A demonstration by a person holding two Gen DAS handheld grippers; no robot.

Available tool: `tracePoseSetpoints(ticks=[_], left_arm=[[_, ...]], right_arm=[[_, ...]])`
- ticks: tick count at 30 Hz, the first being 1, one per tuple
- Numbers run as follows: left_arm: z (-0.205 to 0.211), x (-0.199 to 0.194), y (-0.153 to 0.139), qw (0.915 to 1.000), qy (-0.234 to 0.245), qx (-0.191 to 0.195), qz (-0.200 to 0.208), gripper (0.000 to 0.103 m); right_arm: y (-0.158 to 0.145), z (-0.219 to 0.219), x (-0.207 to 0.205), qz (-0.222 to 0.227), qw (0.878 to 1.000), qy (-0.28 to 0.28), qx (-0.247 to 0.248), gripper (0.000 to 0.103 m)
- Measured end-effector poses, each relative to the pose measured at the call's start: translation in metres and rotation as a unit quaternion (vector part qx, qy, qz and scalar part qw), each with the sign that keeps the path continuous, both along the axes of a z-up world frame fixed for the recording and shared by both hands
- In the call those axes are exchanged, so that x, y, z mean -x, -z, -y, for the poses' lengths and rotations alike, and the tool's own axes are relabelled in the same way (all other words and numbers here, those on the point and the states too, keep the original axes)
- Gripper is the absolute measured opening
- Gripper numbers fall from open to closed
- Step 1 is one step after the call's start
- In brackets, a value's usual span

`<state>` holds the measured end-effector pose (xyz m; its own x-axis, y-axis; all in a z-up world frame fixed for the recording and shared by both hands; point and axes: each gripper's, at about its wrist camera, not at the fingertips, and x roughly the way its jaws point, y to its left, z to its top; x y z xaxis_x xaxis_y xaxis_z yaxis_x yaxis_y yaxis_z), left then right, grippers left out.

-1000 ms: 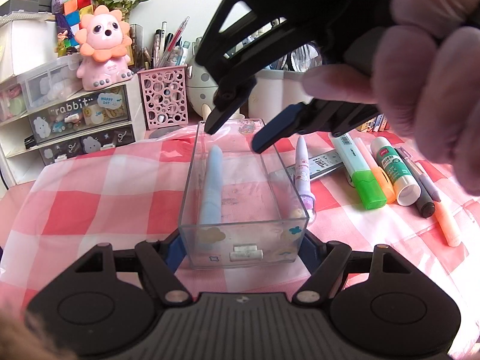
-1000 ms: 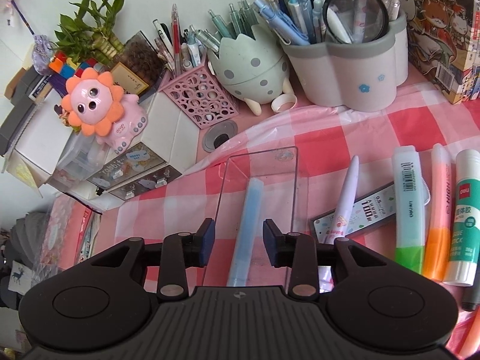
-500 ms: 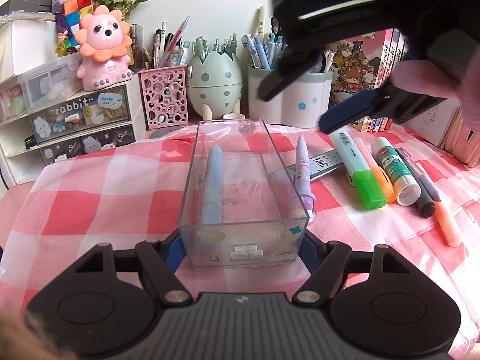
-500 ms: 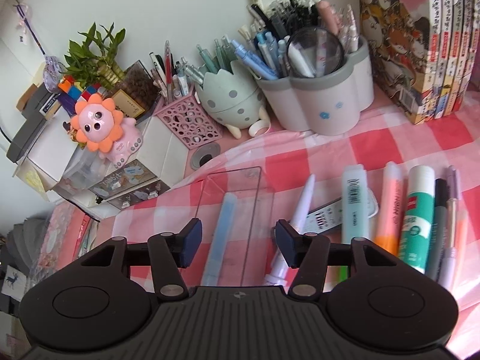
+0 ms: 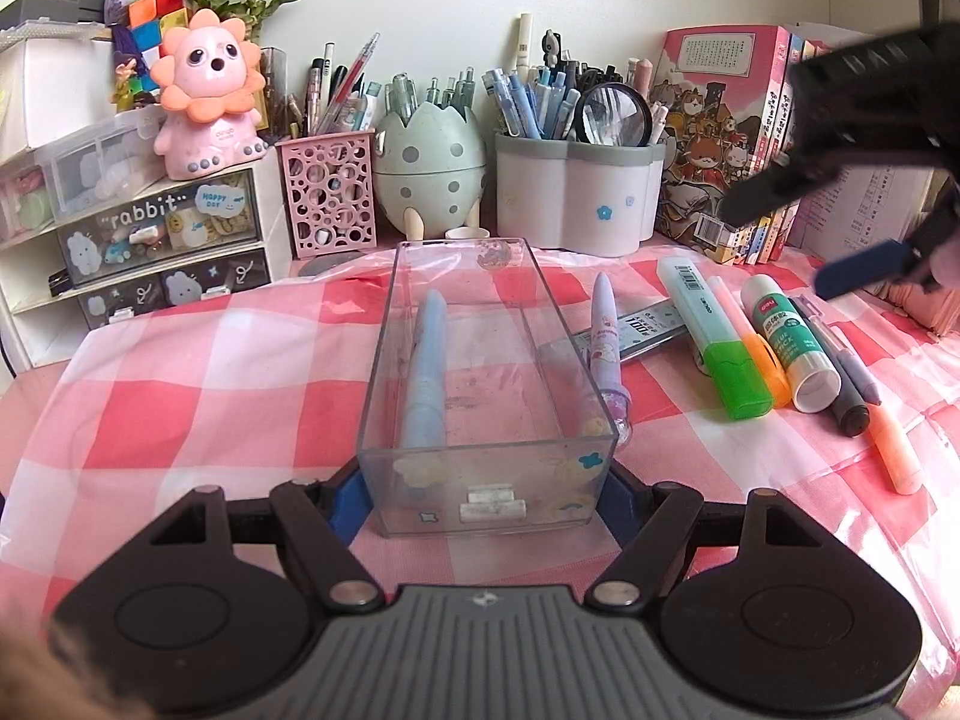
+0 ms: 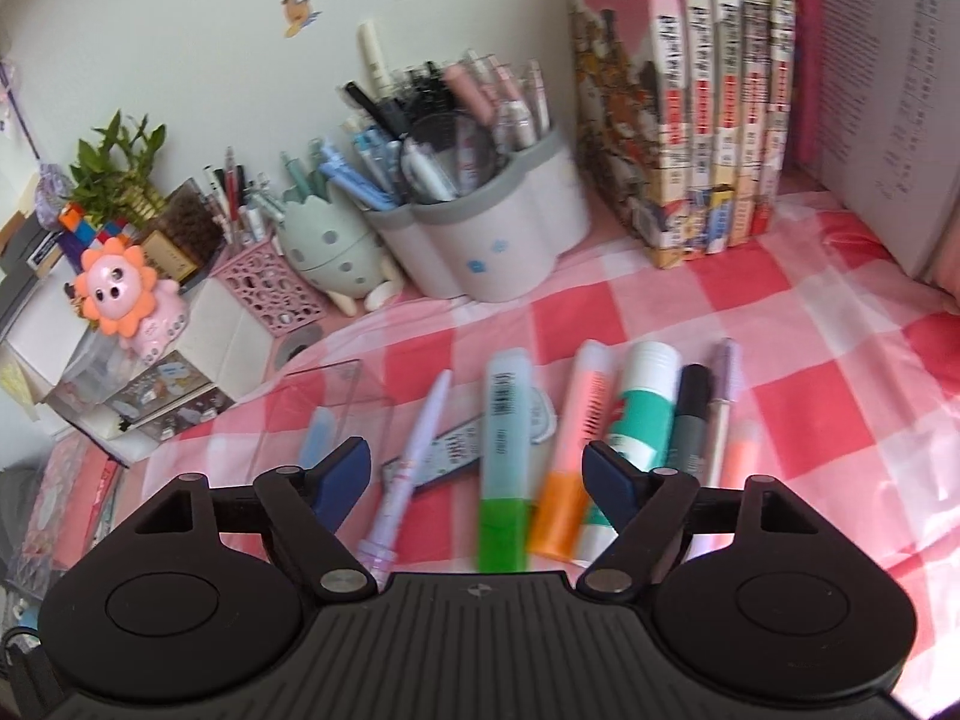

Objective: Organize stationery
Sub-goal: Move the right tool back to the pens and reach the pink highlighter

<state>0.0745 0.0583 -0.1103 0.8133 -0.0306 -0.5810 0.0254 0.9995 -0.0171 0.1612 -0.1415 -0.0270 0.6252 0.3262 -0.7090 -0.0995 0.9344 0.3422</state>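
At lower centre of the left wrist view, the clear box (image 5: 489,396), one blue pen (image 5: 425,372) inside, is pinched by the left gripper (image 5: 483,495). Right of it, loose pens and the green highlighter (image 6: 503,456) lie on the tabletop (image 5: 198,384). The right gripper (image 6: 480,474), empty, is spreading its fingers; one item should be centred between them before closing.

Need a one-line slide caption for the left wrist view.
Left gripper clamps clear box holding one blue pen; markers wait alongside.
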Motion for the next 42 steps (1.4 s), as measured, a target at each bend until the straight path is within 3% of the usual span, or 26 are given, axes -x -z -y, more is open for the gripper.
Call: tracePoseSetpoints(ticks=[6, 14, 22, 33, 42], left_arm=[[0.000, 0.000, 0.000, 1.0000, 0.000, 0.000, 0.000, 0.049], [0.000, 0.000, 0.000, 1.0000, 0.000, 0.001, 0.000, 0.049], [-0.001, 0.000, 0.000, 1.0000, 0.000, 0.001, 0.000, 0.049], [-0.001, 0.001, 0.000, 1.0000, 0.000, 0.001, 0.000, 0.049], [-0.001, 0.001, 0.000, 1.0000, 0.001, 0.001, 0.000, 0.049]], right_arm=[[0.006, 0.021, 0.009, 0.012, 0.999, 0.021, 0.033, 0.080], [0.022, 0.058, 0.014, 0.011, 0.997, 0.072, 0.034, 0.079], [0.038, 0.080, 0.010, -0.009, 0.995, 0.100, 0.007, 0.047], [0.038, 0.084, 0.009, -0.008, 0.995, 0.100, 0.009, 0.030], [0.040, 0.077, 0.008, -0.013, 0.996, 0.083, 0.043, 0.030]])
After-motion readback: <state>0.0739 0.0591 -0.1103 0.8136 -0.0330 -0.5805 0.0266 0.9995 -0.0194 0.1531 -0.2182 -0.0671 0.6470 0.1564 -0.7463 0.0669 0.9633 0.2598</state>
